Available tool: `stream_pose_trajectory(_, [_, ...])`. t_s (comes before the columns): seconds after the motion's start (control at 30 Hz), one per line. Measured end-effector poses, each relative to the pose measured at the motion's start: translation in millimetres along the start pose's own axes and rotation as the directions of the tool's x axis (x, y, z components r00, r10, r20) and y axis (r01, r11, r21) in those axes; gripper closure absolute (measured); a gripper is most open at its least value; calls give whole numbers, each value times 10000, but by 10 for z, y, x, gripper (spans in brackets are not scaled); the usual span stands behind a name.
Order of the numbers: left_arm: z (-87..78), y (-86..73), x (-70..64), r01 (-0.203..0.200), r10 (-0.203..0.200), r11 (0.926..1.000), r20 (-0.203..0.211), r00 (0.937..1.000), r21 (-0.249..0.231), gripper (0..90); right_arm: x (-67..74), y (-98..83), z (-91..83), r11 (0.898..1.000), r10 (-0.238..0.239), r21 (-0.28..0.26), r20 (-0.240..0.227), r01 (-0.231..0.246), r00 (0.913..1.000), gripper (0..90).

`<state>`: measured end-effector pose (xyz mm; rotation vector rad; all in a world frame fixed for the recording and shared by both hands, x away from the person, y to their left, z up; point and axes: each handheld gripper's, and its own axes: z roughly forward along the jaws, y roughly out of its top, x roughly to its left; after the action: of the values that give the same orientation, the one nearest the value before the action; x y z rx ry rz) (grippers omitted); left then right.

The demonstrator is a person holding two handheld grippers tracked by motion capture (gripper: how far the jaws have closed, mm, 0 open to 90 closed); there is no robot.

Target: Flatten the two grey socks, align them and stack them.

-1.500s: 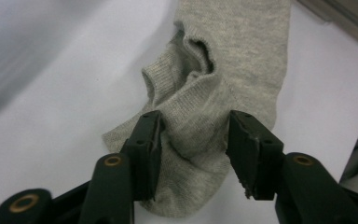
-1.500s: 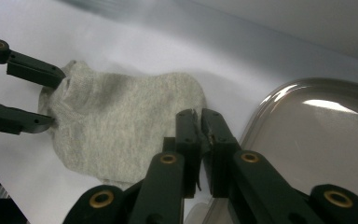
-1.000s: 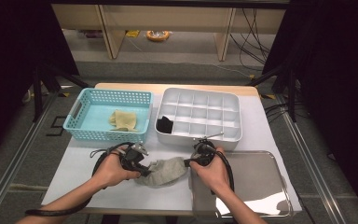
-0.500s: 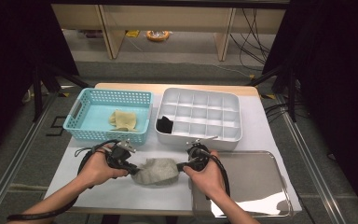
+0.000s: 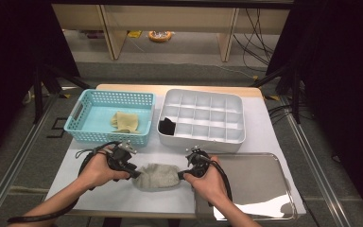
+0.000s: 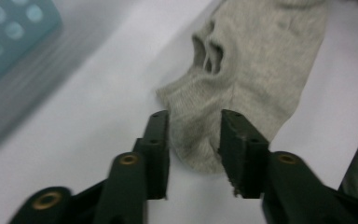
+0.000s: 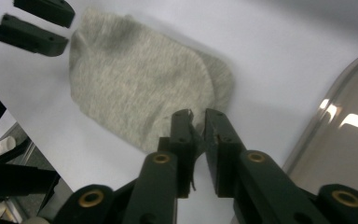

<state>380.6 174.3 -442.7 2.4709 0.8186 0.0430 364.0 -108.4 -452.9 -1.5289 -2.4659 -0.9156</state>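
- My left gripper (image 6: 193, 140) has just been opening, jaws half apart astride the folded grey knitted sock (image 5: 158, 176), pads off it.
- My right gripper (image 7: 196, 122) has been parting too, a narrow gap, nothing pinched; I'd back both out level to keep the fold.

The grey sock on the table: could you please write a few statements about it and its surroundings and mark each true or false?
1. The grey sock lies on the white table between the left gripper and the right gripper. True.
2. The sock lies inside the blue basket. False: the basket holds a yellowish cloth.
3. The left gripper's fingers stand apart with the sock's edge between them. True; they have just been opening.
4. The metal tray holds a black item. False: the black item is in the white divided box.
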Motion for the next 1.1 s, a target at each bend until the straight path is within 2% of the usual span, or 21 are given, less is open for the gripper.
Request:
stream_pose_trajectory(0.03, [-70,36,-11,-136,136,9995,0,9999,-289,582,9,21,-37,9997,222,-132,-63,-222,9997,791])
stream_pose_trajectory(0.1, [-91,59,-33,-113,115,9987,25,9999,-497,588,-3,40,-56,9995,94,-303,64,-92,9999,791])
stream_pose_trajectory(0.13, [-105,116,-69,-274,291,9969,227,9993,-732,648,-7,79,-76,9983,10,-585,148,-1,9999,795])
stream_pose_trajectory(0.2, [-83,144,-102,-121,165,9952,440,9989,-969,699,-3,95,-76,9982,-44,-604,151,53,9999,798])
stream_pose_trajectory(0.23, [-15,199,-162,127,-24,9920,813,9967,-1259,727,5,118,-46,9982,-153,-568,219,166,9996,808])
stream_pose_trajectory(0.3, [22,226,-181,77,35,9913,846,9964,-1316,745,9,125,-25,9982,-227,-546,222,239,9995,817])
stream_pose_trajectory(0.4, [142,280,-207,-121,214,9944,883,9959,-1050,793,6,131,40,9987,-274,-411,259,284,9993,856])
stream_pose_trajectory(0.43, [204,288,-197,-37,118,9958,883,9960,-910,802,8,126,58,9992,-261,-300,306,270,9992,864])
stream_pose_trajectory(0.5, [267,289,-149,-225,243,9987,392,9989,-467,821,11,107,104,10000,13,33,383,-15,9993,879])
stream_pose_trajectory(0.53, [267,289,-149,-225,243,9987,392,9989,-467,824,-2,101,113,10000,-66,32,382,65,9992,881])
stream_pose_trajectory(0.57, [295,283,-149,-16,36,9985,370,9993,-550,826,-17,97,117,9999,-166,-17,412,167,9990,882])
stream_pose_trajectory(0.63, [310,274,-125,-114,124,9995,337,9994,-289,826,-18,93,116,9999,-96,49,363,94,9993,882])
stream_pose_trajectory(0.67, [322,271,-126,-220,226,9995,278,9994,-232,827,-25,88,120,9997,-243,-31,378,244,9990,882])
stream_pose_trajectory(0.7, [336,266,-139,-199,204,9997,271,9994,-161,820,-16,74,121,9999,-62,109,457,57,9989,882])
stream_pose_trajectory(0.8, [369,239,-181,-271,271,9996,238,9993,-16,809,-9,63,117,9998,-151,109,417,147,9990,879])
stream_pose_trajectory(0.87, [376,221,-204,-314,314,9995,175,9994,35,798,-18,71,117,9997,-226,-36,355,227,9991,859])
stream_pose_trajectory(0.93, [348,212,-213,-333,335,9994,226,9992,-87,783,0,83,85,9999,67,-107,369,-63,9993,843])
stream_pose_trajectory(1.0, [285,207,-243,-408,415,9988,296,9987,-271,774,-3,104,39,9982,-191,-553,593,223,9981,835])
stream_pose_trajectory(1.03, [255,201,-264,-433,446,9984,365,9983,-355,774,-3,104,39,9982,-191,-553,593,223,9981,835])
stream_pose_trajectory(1.07, [215,183,-305,-506,525,9980,509,9973,-371,776,17,128,0,9929,-322,-1126,606,389,9976,845])
stream_pose_trajectory(1.1, [215,183,-305,-506,525,9980,509,9973,-371,776,17,128,0,9929,-322,-1126,606,389,9976,845])
